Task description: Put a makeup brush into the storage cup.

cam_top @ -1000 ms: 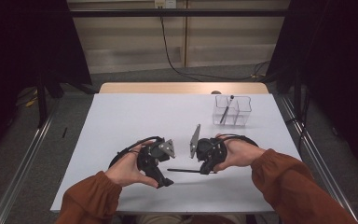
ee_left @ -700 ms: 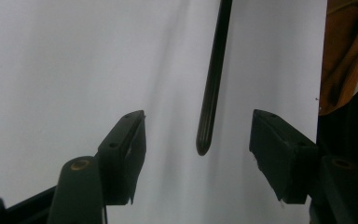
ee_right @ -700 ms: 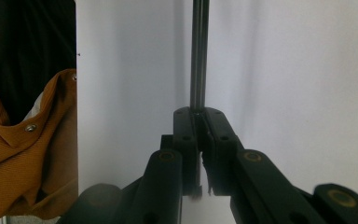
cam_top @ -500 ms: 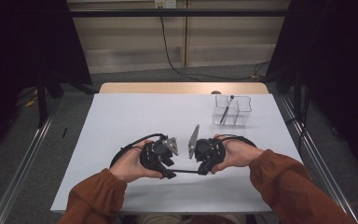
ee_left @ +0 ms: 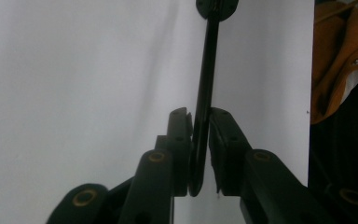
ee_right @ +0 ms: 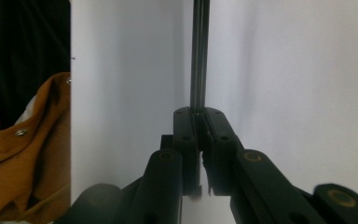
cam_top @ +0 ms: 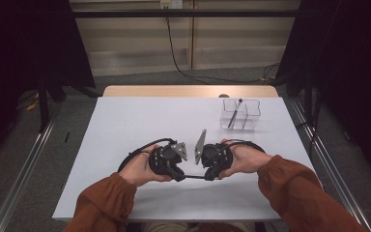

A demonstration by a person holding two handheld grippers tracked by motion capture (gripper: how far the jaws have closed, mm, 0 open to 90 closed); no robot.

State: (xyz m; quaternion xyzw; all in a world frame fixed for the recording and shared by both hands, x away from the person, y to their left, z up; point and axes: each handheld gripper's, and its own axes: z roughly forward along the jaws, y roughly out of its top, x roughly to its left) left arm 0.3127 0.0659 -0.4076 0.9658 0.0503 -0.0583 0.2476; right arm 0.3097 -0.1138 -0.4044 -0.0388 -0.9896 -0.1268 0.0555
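A thin black pen (cam_top: 193, 177) lies level just above the white table (cam_top: 125, 125) near its front edge, held at both ends. My left gripper (cam_top: 181, 175) has just been closing its jaws, and they now pinch one end of the pen (ee_left: 207, 70) between their pads. The left gripper (ee_left: 200, 123) looks along the pen's length. My right gripper (cam_top: 206, 176) is shut on the opposite end. In the right gripper view the pen (ee_right: 199, 56) runs straight up from the right gripper (ee_right: 198, 116). The two grippers face each other, close together.
A clear divided container (cam_top: 241, 115) stands at the back right of the table with a dark pen (cam_top: 234, 113) leaning in it. Orange sleeves (cam_top: 294, 193) come in from the bottom. A wooden strip (cam_top: 188, 91) edges the table's far side.
The left gripper's jaws have closed onto the pen's end, and that hand has shifted slightly away from the table's front edge. The right gripper has kept still, holding its end.
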